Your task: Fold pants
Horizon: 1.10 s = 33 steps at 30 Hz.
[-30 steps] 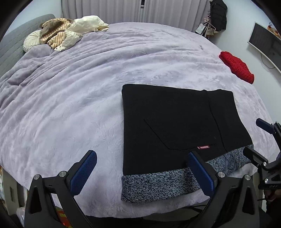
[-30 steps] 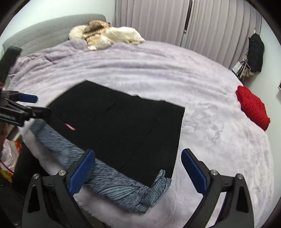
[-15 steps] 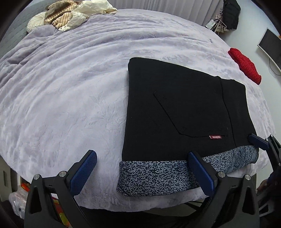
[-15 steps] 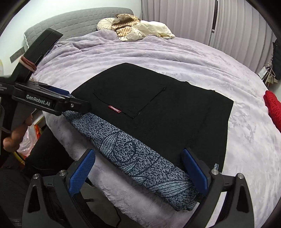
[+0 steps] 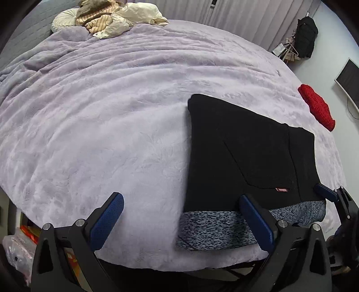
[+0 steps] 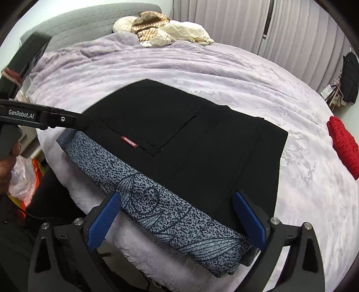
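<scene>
Black pants (image 5: pixel 242 152) lie folded flat in a rectangle on the lilac bed cover (image 5: pixel 112 112), near its front edge. A blue-grey speckled band (image 5: pixel 224 226) runs along their near side, and a small red label (image 6: pixel 129 142) sits by a pocket. My left gripper (image 5: pixel 181 217) is open above the band's left end, holding nothing. My right gripper (image 6: pixel 177 220) is open too, straddling the speckled band (image 6: pixel 168 206) near the right corner of the pants (image 6: pixel 202 139). In the right wrist view the left gripper (image 6: pixel 44 116) reaches in by the far left corner.
A red knitted item (image 5: pixel 316 107) lies at the bed's right side. Pillows and crumpled clothes (image 5: pixel 107 18) are heaped at the head. A screen (image 5: pixel 347 80) hangs on the right wall. A plastic bag (image 6: pixel 22 175) sits on the floor left of the bed.
The right gripper swung left and closed in on the speckled band's right end. The left gripper dipped toward the pants, then drew back a little. Both stayed open.
</scene>
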Each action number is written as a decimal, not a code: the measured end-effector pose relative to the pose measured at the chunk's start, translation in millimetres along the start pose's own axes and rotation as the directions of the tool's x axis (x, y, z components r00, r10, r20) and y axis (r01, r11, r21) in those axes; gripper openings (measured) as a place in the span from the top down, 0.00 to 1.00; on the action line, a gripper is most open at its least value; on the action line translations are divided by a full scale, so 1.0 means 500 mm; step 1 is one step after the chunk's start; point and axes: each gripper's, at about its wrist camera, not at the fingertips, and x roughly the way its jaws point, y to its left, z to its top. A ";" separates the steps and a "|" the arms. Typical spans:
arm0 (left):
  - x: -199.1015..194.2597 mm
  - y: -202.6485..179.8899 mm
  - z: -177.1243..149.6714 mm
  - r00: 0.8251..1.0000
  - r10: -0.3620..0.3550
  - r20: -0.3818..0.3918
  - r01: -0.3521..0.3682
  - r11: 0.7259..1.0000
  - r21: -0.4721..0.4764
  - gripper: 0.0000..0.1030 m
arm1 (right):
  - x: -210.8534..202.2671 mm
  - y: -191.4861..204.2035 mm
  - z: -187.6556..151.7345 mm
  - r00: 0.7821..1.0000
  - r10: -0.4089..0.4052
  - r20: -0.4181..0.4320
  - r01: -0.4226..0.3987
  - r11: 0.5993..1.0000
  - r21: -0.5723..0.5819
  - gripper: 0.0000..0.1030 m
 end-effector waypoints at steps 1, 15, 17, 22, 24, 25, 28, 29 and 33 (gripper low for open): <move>0.000 0.006 -0.003 1.000 -0.003 -0.007 0.002 1.000 -0.004 0.00 | -0.001 -0.005 0.001 1.000 0.008 0.003 -0.008 1.000 0.016 0.03; 0.014 -0.004 -0.075 0.995 -0.067 -0.072 0.078 0.983 0.165 0.00 | 0.006 0.002 -0.008 1.000 -0.030 -0.003 0.030 0.999 -0.028 0.01; 0.000 -0.029 -0.090 0.999 -0.013 -0.042 0.024 0.959 0.281 0.00 | 0.005 0.000 -0.009 1.000 -0.028 -0.003 0.028 0.999 -0.022 0.01; 0.029 -0.028 -0.063 0.999 0.019 -0.040 -0.010 0.975 0.221 0.00 | 0.013 -0.002 -0.003 1.000 -0.031 -0.005 0.030 0.999 -0.017 0.01; 0.046 0.001 -0.055 0.997 -0.029 -0.078 0.040 0.990 0.137 0.00 | 0.013 -0.001 -0.003 1.000 -0.029 -0.004 0.029 0.999 -0.017 0.01; 0.047 0.019 -0.054 0.997 -0.032 -0.075 0.040 0.994 0.099 0.00 | 0.012 -0.001 -0.004 1.000 -0.029 -0.004 0.029 0.999 -0.018 0.01; 0.057 0.064 -0.054 0.995 0.054 -0.080 -0.051 0.998 0.039 0.00 | 0.008 -0.005 -0.008 0.999 -0.033 -0.003 0.033 0.999 -0.012 0.01; 0.062 0.082 -0.054 0.995 0.021 -0.097 -0.021 1.000 -0.002 0.00 | 0.010 -0.007 -0.006 0.999 -0.034 -0.005 0.034 0.999 -0.004 0.01; 0.034 0.068 -0.058 0.994 -0.031 -0.106 0.037 0.997 0.060 0.00 | 0.008 -0.003 0.002 0.999 -0.037 -0.019 0.037 0.999 0.000 0.01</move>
